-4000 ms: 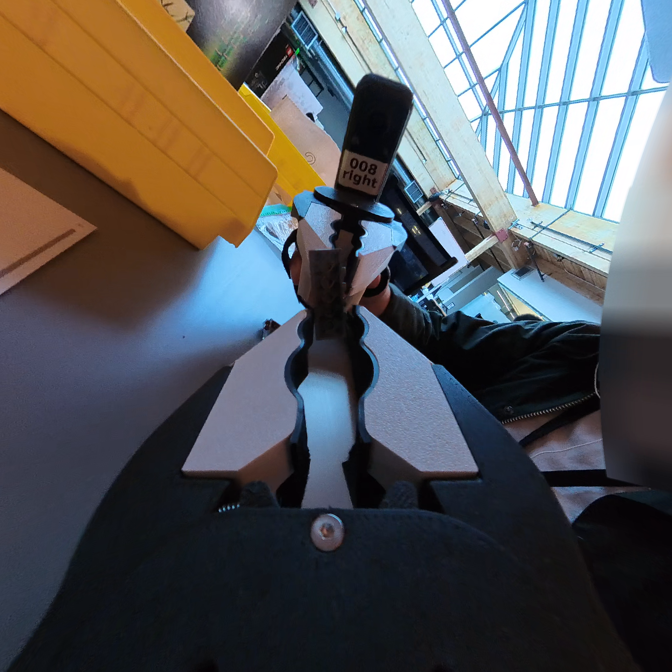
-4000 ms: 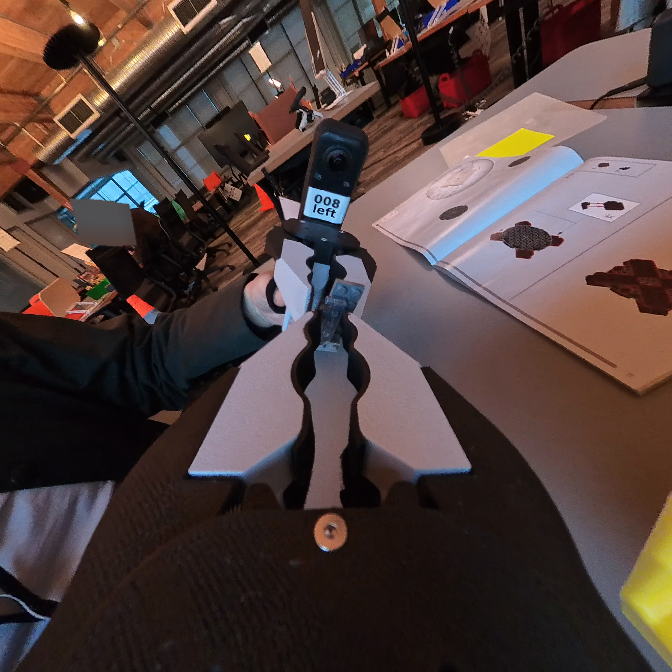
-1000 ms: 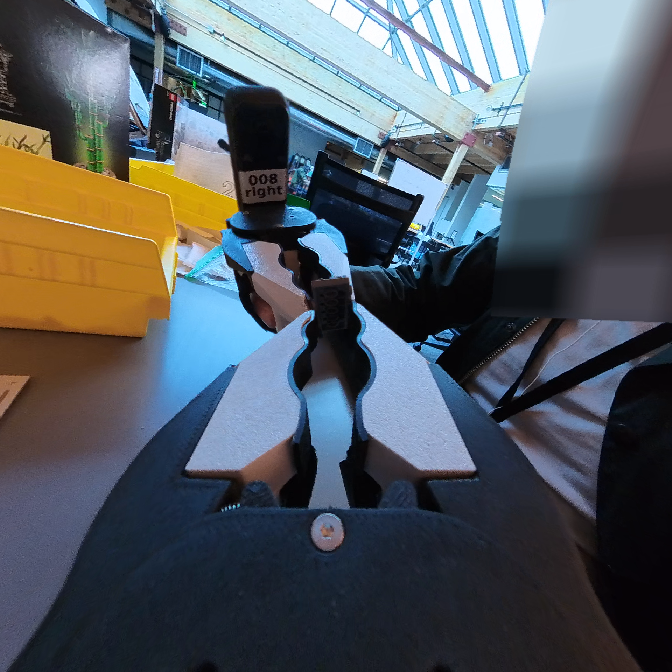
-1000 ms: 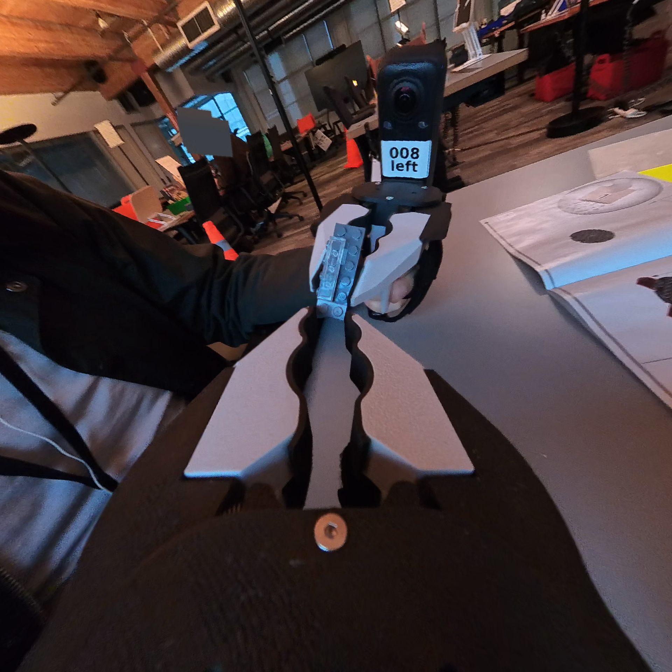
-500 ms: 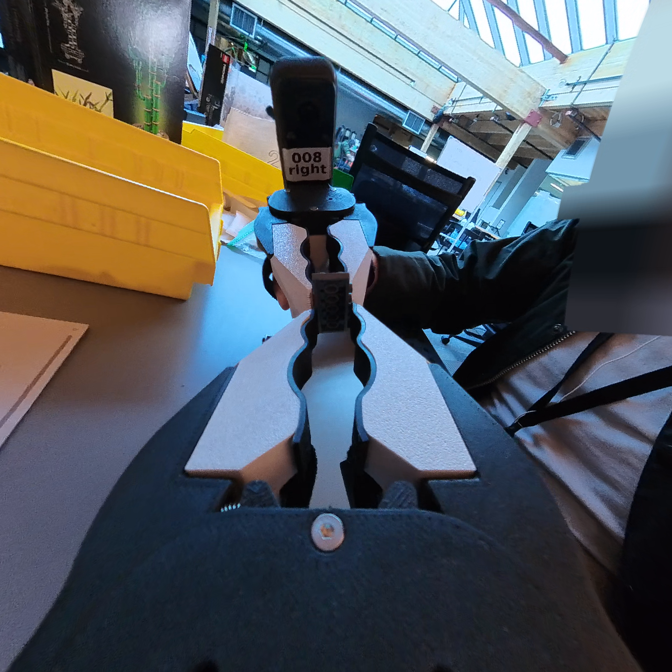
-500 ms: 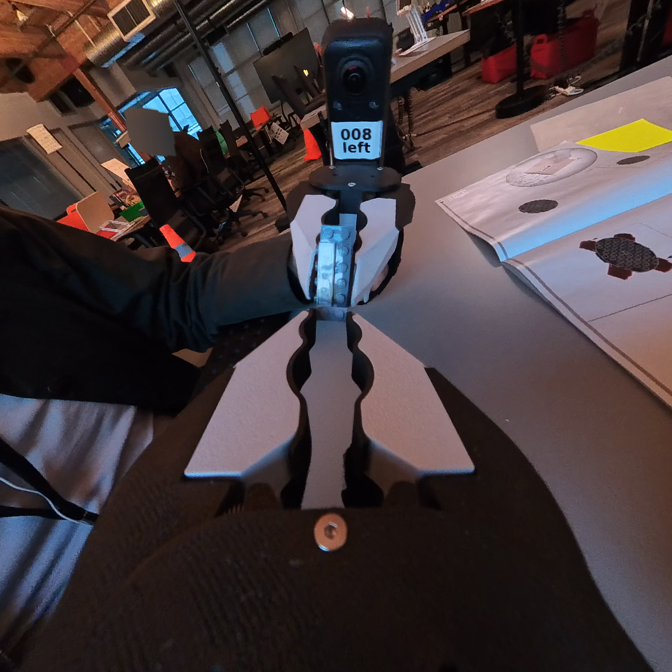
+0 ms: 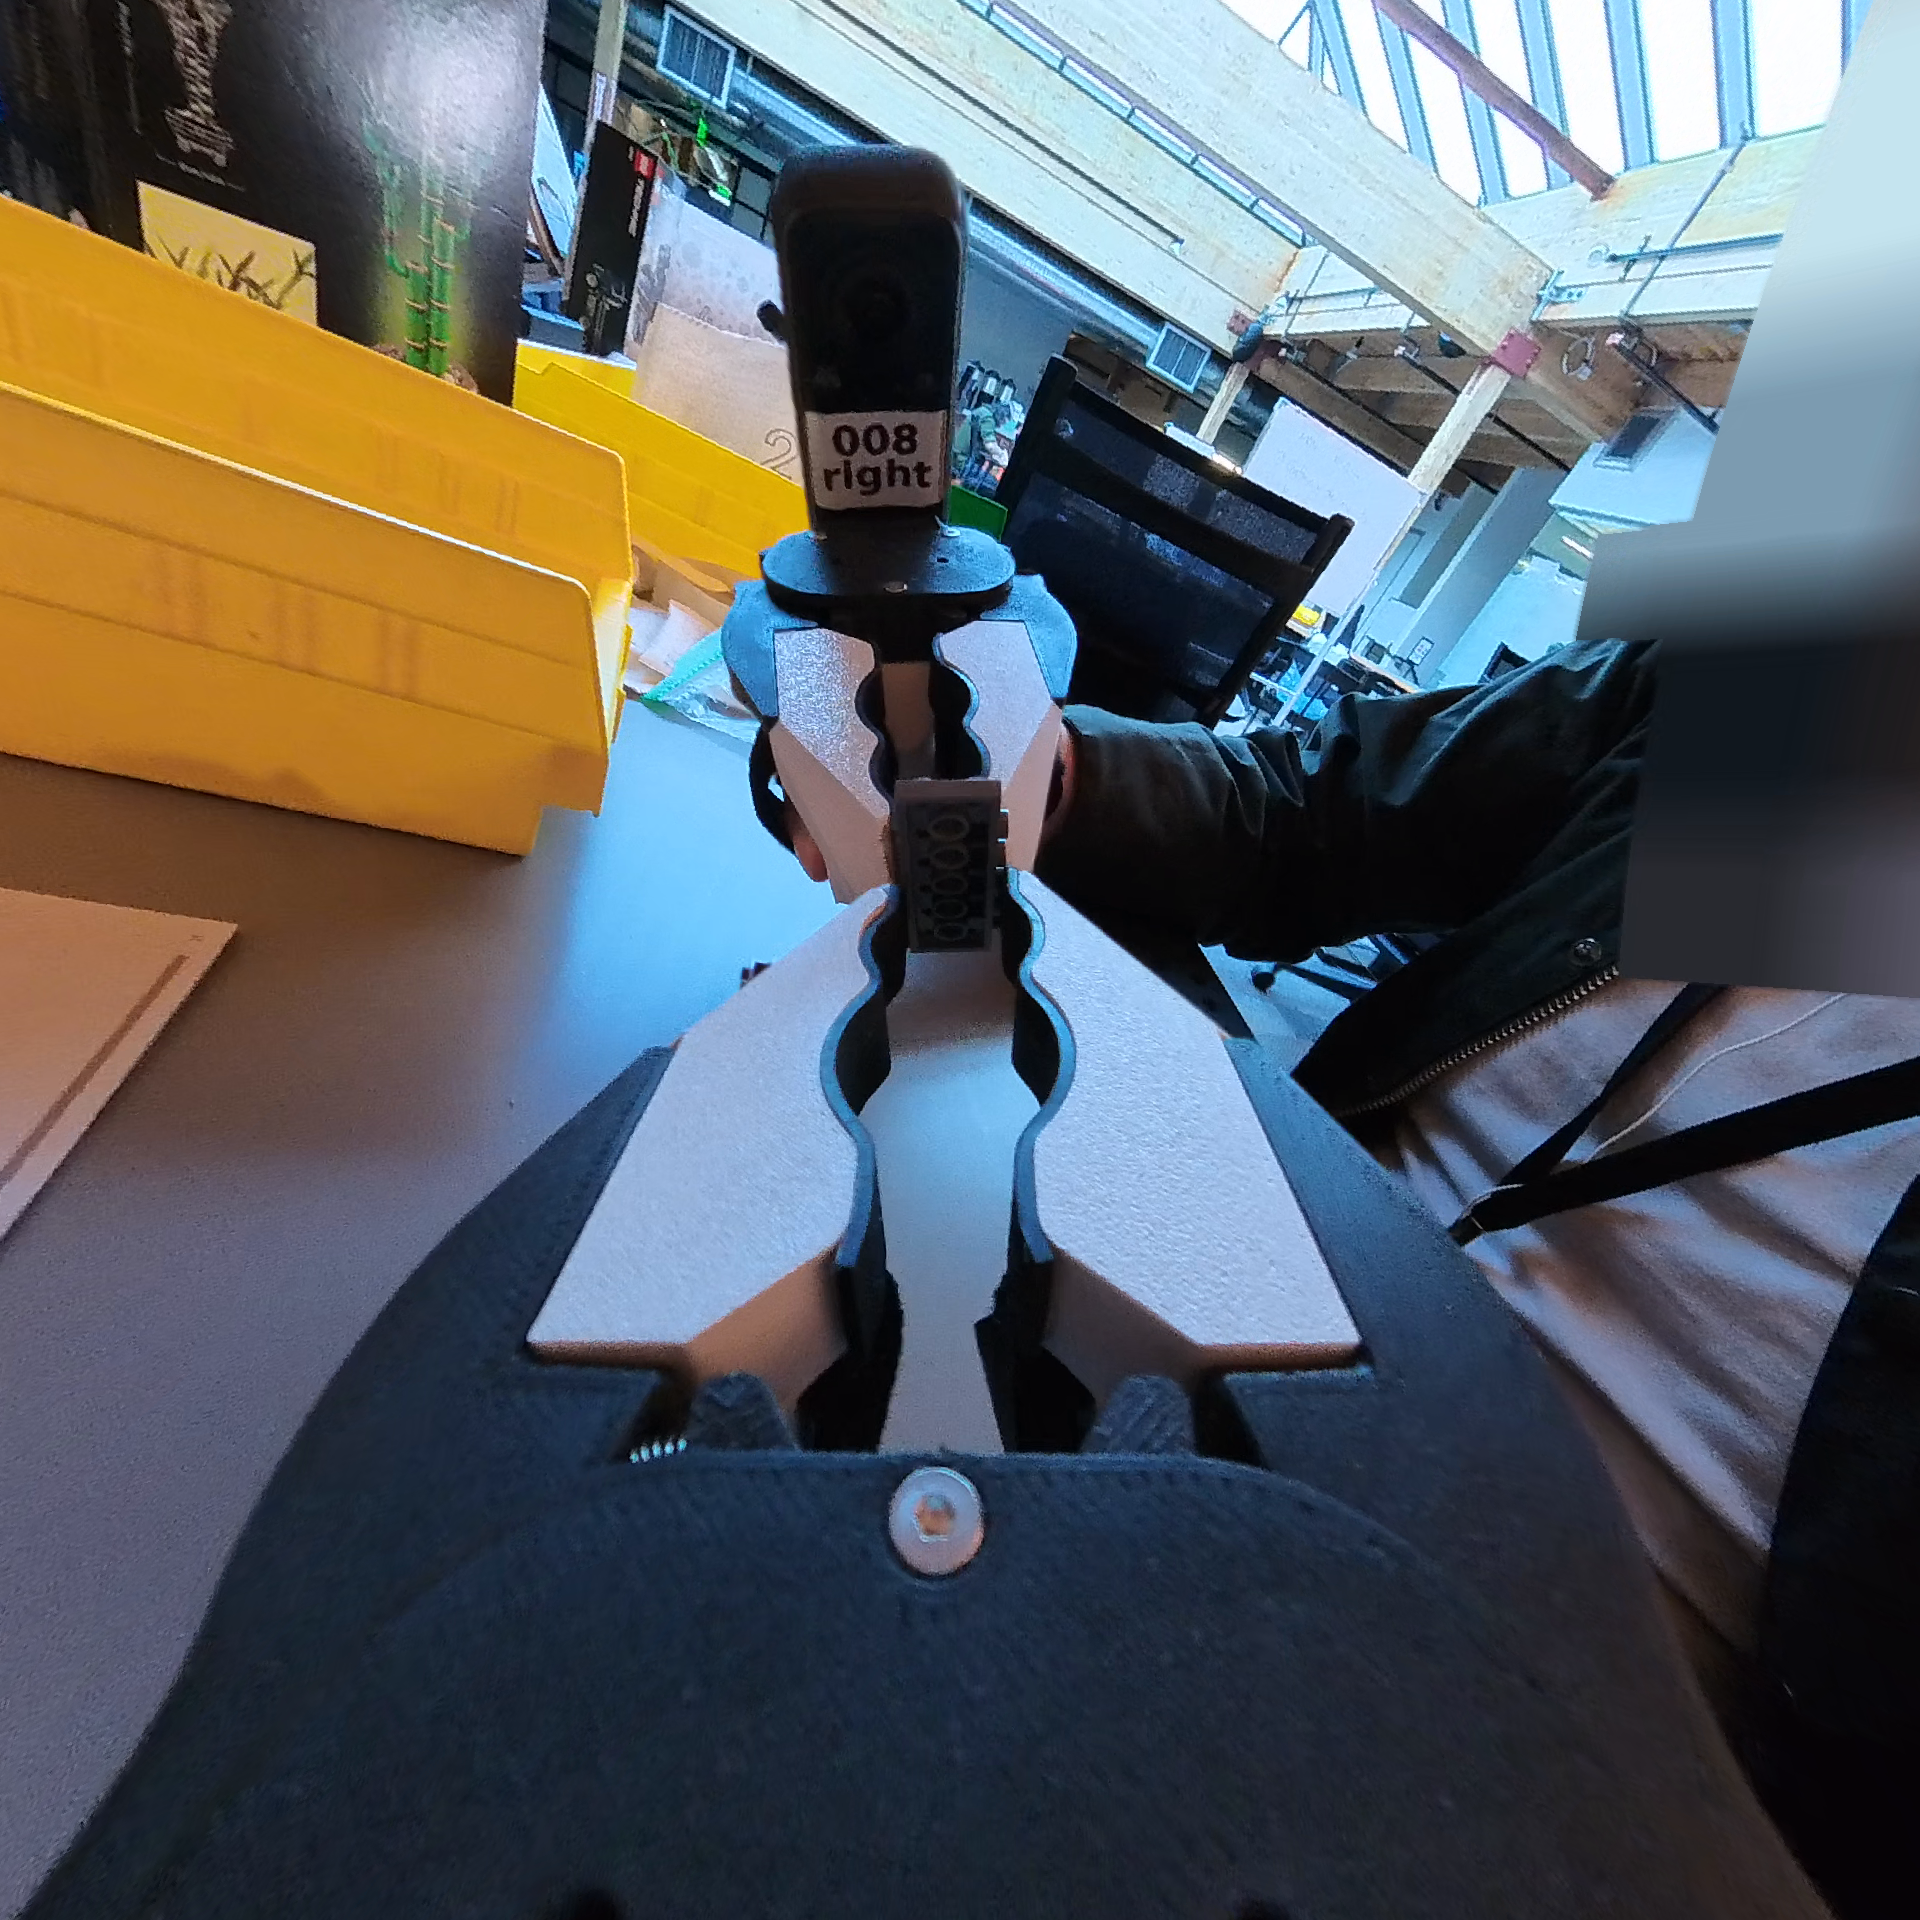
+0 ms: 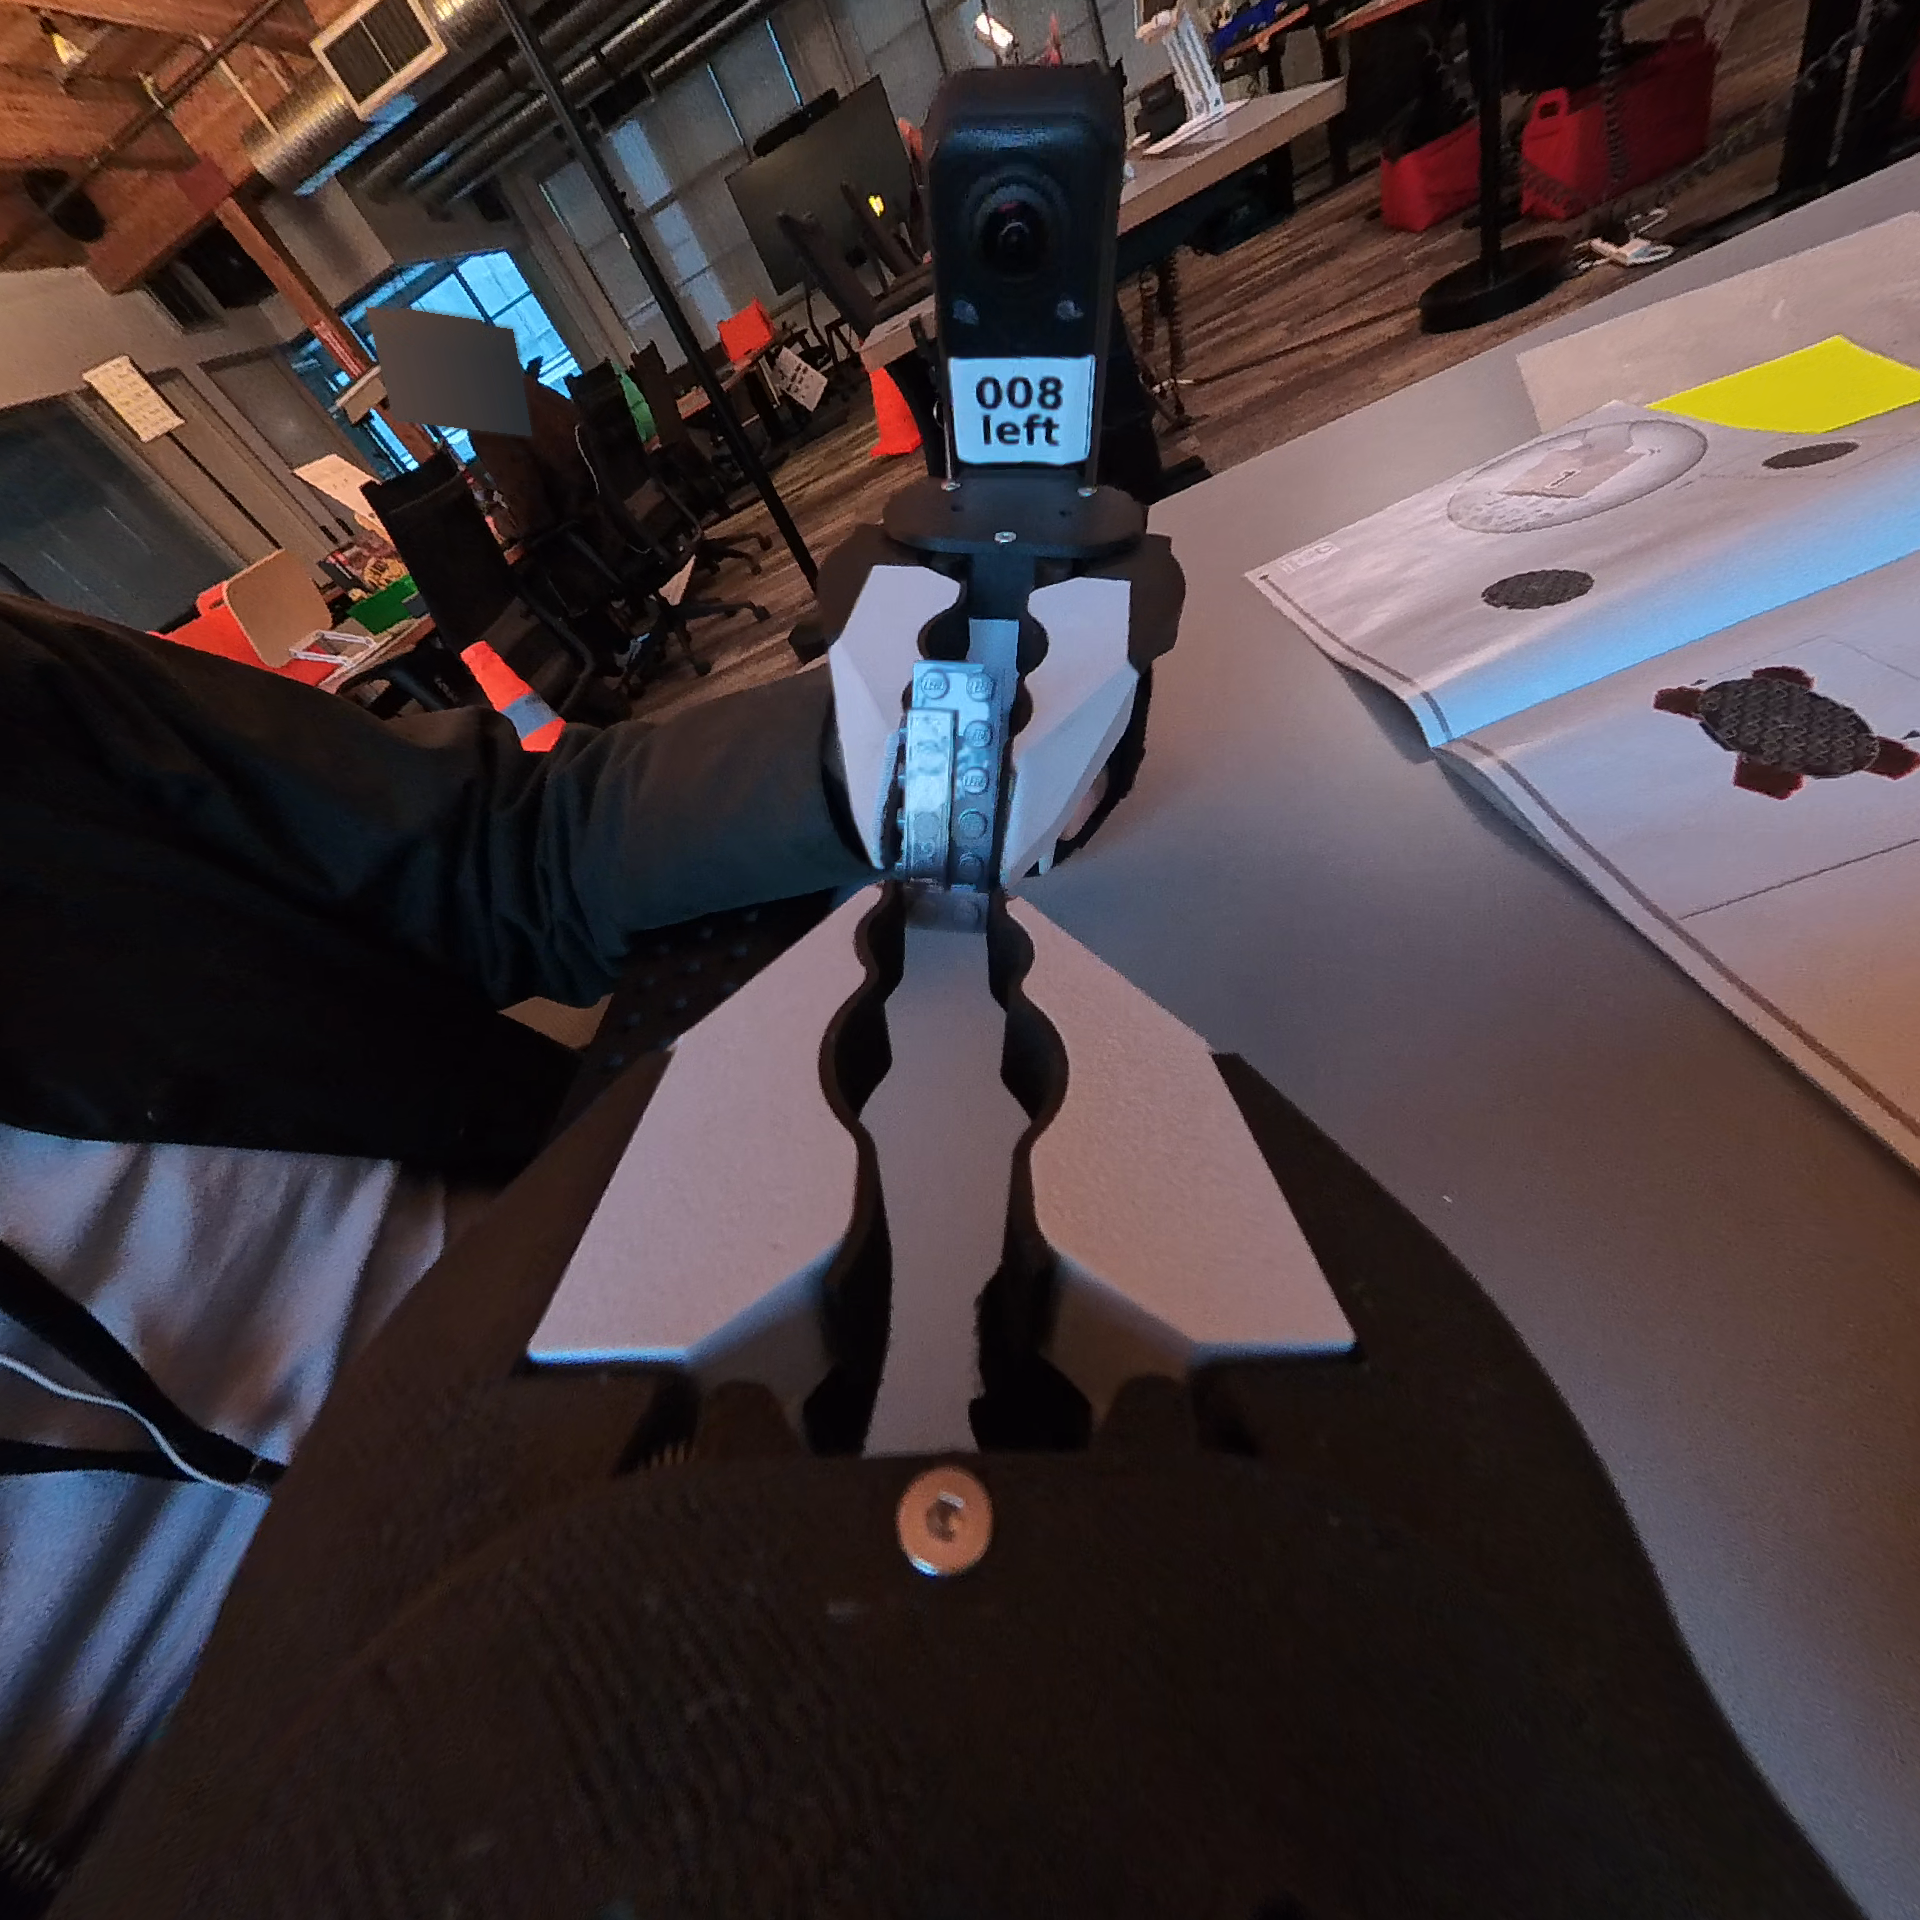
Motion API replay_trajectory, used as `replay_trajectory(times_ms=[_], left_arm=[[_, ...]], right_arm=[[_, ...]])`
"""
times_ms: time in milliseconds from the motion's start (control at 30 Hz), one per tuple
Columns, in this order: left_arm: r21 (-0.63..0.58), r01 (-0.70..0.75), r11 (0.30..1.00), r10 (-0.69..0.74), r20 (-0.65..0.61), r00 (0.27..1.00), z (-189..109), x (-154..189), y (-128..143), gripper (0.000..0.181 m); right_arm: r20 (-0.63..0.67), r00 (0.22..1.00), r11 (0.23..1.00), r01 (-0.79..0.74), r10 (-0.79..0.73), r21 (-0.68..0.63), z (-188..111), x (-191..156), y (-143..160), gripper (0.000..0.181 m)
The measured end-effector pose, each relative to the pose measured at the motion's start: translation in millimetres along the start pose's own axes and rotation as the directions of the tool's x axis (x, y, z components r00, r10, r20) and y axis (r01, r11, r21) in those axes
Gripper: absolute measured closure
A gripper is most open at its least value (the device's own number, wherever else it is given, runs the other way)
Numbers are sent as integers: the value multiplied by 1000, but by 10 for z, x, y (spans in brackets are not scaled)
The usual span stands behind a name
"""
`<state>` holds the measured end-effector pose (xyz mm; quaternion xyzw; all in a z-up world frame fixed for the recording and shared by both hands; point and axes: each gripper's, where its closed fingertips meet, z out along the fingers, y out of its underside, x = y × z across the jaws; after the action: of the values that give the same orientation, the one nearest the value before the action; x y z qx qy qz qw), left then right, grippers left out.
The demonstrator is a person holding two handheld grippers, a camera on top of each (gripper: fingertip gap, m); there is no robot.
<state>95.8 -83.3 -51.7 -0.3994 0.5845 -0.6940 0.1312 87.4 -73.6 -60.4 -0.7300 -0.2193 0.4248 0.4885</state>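
Observation:
My left gripper (image 7: 950, 906) is shut on the near end of a dark grey studded plate (image 7: 948, 868), held above the grey table (image 7: 364, 1039). The right gripper (image 7: 940, 774) faces it head-on, its fingers closing around the plate's far end. In the right wrist view my right gripper (image 8: 948, 909) grips the plate (image 8: 971, 790) at its near end. The left gripper (image 8: 977, 727) holds the rest. A lighter grey piece (image 8: 920, 774) sits on the plate's studded face. Dark-sleeved arms hold both grippers.
Stacked yellow bins (image 7: 312, 623) stand at the left with a dark box (image 7: 343, 156) behind them, and a paper sheet (image 7: 83, 1029) lies nearby. An open booklet (image 8: 1662, 748) and a yellow sheet (image 8: 1787, 400) lie on the table at the right. My two grippers' fingertips are within a few centimetres of each other.
Over four seconds both views levelled out. A second ago the opposite gripper looked tilted in each view. Now the two stand straight in line, tip to tip, still on the plate.

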Motion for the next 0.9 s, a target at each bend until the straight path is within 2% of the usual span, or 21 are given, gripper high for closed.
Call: replay_trajectory(times_ms=[200, 633, 900], left_arm=[[2, -34, 999, 33, 42, 999, 12, -37, -5, 165], [-5, 24, 1000, -23, 59, 998, 8, -110, 18, 165], [-7, 15, 1000, -15, -16, 1000, 19, 34, -3, 166]], right_arm=[[-23, 1000, 1000, 15, -15, 6, -4, 32, -5, 167], [-68, 997, 1000, 22, -22, -6, 7, 95, 23, 167], [14, 1000, 1000, -2, 2, -23, -1, -55, 6, 167]])
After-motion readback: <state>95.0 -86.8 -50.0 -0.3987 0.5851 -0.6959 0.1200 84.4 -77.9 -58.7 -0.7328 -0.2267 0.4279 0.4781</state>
